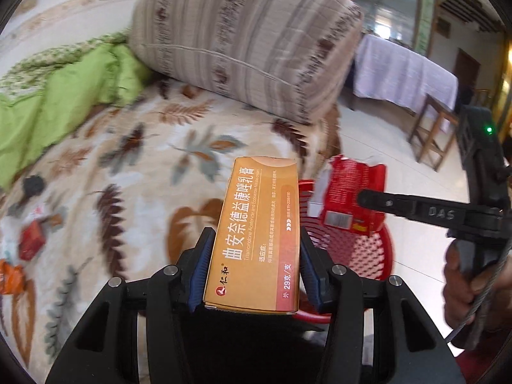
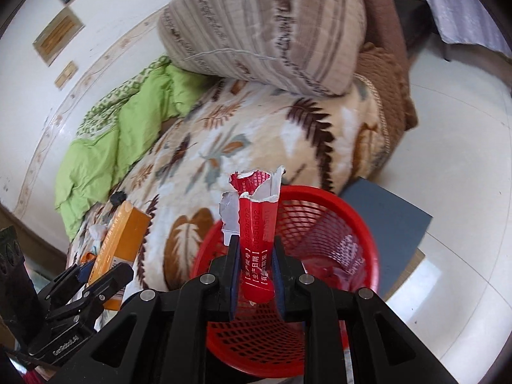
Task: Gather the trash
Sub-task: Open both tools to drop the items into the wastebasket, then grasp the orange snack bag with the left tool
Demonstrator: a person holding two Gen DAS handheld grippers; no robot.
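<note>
Carrying trash to the red basket: left gripper clamps an orange box; right gripper pinches a torn red wrapper above it, probably for dropping.

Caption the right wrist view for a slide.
Right tool holds torn red wrapper above red mesh basket beside bed.

Home bedroom, likely; bed blanket; rolled quilt; tiled floor
</note>
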